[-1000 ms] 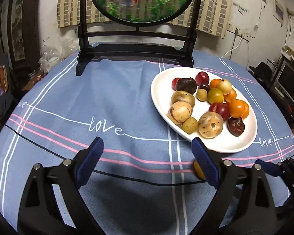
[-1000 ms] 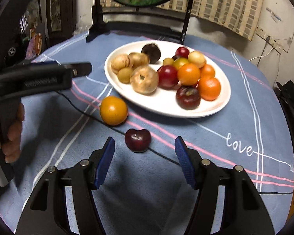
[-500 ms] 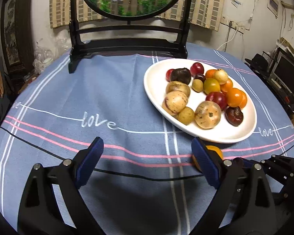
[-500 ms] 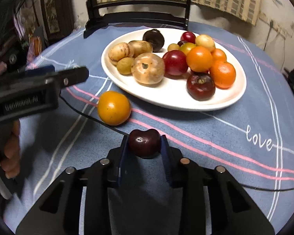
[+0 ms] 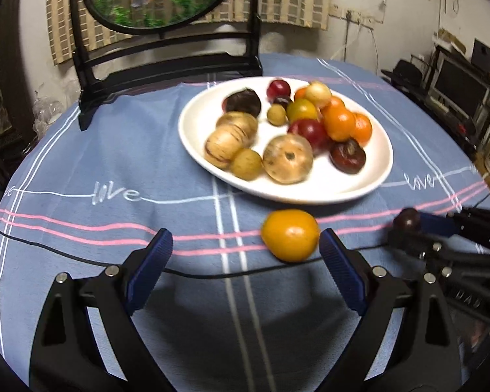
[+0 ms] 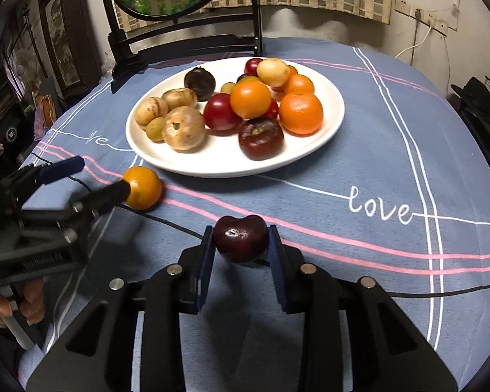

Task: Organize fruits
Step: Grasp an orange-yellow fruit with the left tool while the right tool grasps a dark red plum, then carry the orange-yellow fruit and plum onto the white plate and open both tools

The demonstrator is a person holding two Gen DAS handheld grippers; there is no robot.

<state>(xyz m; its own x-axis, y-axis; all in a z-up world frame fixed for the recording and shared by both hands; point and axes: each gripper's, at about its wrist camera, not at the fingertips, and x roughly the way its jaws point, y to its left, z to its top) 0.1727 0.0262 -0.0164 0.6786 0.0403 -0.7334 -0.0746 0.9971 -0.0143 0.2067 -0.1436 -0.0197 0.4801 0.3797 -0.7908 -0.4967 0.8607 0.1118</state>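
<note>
Now the right gripper (image 6: 240, 245), gaping a second ago, is clenched on the dark-red glossy cherry (image 6: 240, 238), lifted toward the white oval plate (image 6: 310, 153) at twelve o'clock; the left gripper (image 5: 245, 261) remains spread beside the round orange fruit (image 5: 289, 235) on the bench.

Table under blue cloth (image 6: 392, 150) is carrying white plate (image 6: 333, 124) at 12 o'clock, orange fruit (image 6: 144, 187) at 9, black cable (image 5: 196, 272) crossing.

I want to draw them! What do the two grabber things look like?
Both match: the left gripper and right gripper are black frames with triangular cutouts and silver bolts, and their fingers have ridged dark blue pads. The left one has white lettering on its side, too blurred to read.
</note>
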